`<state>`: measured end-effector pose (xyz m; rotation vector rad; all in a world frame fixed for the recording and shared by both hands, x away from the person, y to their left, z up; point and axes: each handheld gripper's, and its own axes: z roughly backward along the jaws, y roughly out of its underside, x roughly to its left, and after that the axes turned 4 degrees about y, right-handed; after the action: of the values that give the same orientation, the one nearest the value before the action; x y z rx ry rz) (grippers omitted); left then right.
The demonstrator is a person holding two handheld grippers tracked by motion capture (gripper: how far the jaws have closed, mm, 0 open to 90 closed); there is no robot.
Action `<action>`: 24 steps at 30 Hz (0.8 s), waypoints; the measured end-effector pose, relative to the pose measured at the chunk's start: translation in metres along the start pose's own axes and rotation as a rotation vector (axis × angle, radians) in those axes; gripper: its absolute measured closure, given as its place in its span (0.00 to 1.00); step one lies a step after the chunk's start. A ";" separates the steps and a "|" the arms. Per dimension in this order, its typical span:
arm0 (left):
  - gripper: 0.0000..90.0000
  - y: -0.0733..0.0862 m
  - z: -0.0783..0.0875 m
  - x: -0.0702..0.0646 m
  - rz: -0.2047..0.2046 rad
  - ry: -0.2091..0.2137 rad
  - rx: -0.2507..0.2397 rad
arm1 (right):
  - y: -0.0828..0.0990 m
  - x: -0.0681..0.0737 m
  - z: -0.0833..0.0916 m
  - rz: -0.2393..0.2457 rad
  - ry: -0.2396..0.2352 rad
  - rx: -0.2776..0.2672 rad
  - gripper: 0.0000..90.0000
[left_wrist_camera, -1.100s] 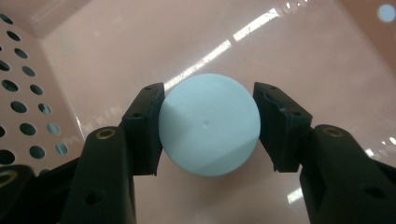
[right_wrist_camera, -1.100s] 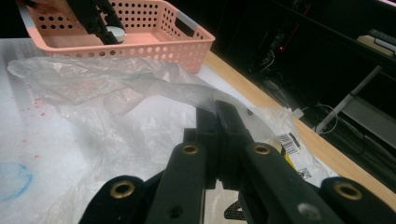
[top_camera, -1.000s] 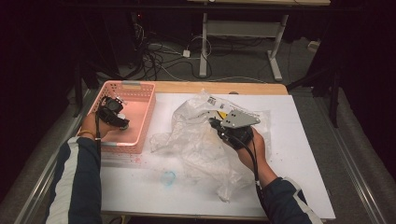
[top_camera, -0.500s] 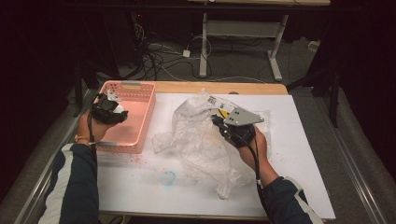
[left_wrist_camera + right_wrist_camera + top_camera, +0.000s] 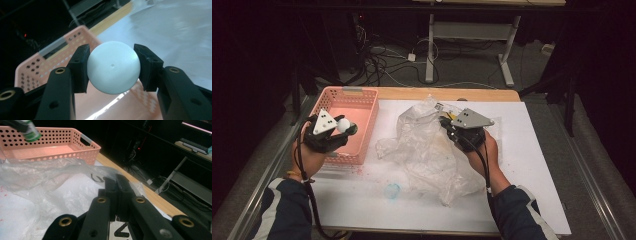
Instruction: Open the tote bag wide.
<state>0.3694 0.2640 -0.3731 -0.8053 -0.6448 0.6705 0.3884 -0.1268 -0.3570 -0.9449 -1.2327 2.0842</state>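
The left gripper (image 5: 113, 68) pinches a white ball (image 5: 113, 67) between its two black pads, one pad on each side at the widest part of the ball. In the high view this gripper (image 5: 343, 126) holds the ball (image 5: 343, 124) above the near left part of the pink basket (image 5: 362, 98). The right gripper (image 5: 116, 185) has its jaws pressed together on a fold of the clear plastic bag (image 5: 62, 185), near the bag's edge; in the high view it (image 5: 446, 125) keeps the bag (image 5: 427, 145) lifted at its right side on the white table cover (image 5: 532, 165).

I judge the step is to carry the ball to the bag. To do it well, the grip should stay centred on the ball, because a smooth round thing slips out easily, and the right gripper should hold the mouth of the bag open and steady until the ball is well inside.

It is hard to see where the mouth of the bag is, because the plastic is crumpled. A small bluish thing (image 5: 392, 190) lies on the cover near the bag; I cannot tell what it is. The black print on the bag is cut off.
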 end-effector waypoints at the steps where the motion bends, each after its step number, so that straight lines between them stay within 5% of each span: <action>1: 0.54 -0.002 0.004 -0.005 -0.029 0.004 -0.016 | 0.000 0.000 0.000 0.000 0.000 0.000 1.00; 8: 0.54 -0.014 0.018 -0.043 -0.082 0.069 -0.098 | -0.001 0.000 -0.003 -0.020 -0.005 0.000 1.00; 24: 0.54 -0.043 -0.010 -0.118 -0.249 0.249 -0.155 | 0.006 0.000 -0.007 -0.062 -0.013 0.018 1.00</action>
<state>0.3162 0.1504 -0.3740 -0.9173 -0.5622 0.2902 0.3937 -0.1254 -0.3644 -0.8753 -1.2321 2.0535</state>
